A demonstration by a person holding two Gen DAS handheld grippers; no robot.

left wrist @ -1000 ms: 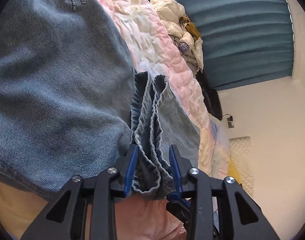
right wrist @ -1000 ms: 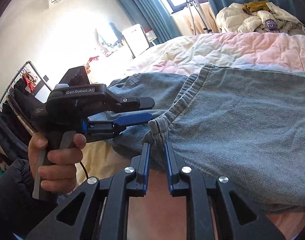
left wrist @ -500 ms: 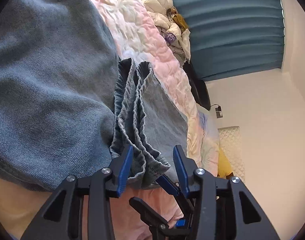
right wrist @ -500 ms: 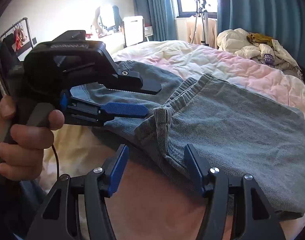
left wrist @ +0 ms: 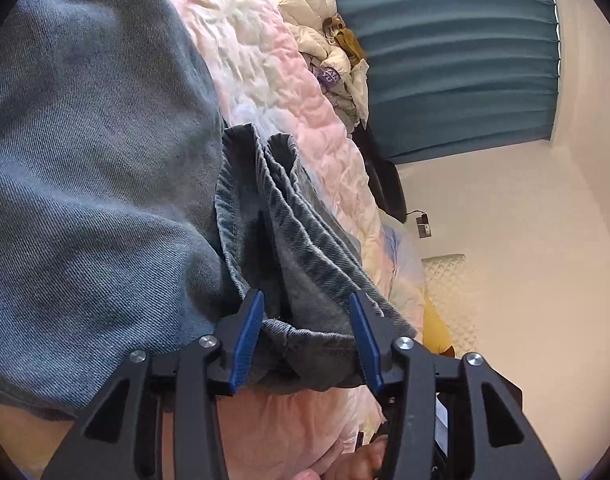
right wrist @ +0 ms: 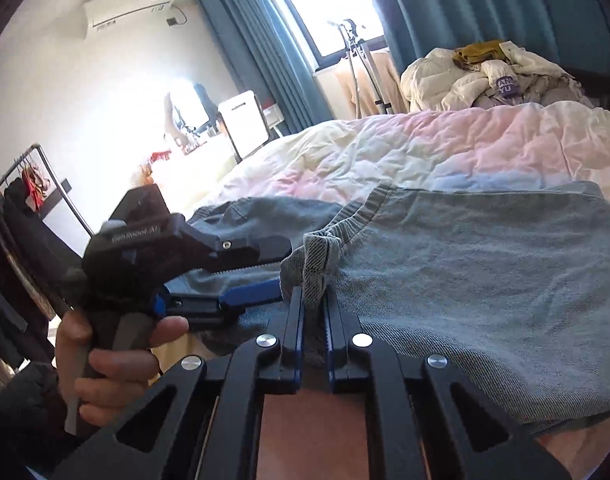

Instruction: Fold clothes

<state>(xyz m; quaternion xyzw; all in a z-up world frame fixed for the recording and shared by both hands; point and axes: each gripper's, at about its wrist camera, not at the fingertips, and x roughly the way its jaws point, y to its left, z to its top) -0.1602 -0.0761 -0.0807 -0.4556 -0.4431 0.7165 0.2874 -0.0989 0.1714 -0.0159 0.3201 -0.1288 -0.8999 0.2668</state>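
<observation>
The jeans (right wrist: pixel 485 280) lie on the pink quilt (right wrist: pixel 445 148) on the bed. A hand (right wrist: pixel 117 364) holds the left gripper (left wrist: pixel 305 320); its jaws have just been opening, loose around the bunched waistband (left wrist: pixel 265 208). The right gripper (right wrist: pixel 313 300) has just snapped tight on a fold of the waistband.

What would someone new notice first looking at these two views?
Grey-blue denim shorts sprawl across the pastel quilt, filling the foreground. The right tongs pinch the bunched waistband corner; the left tongs have just been opening around the same folds. Rumpled cream clothes sit heaped beyond.
</observation>
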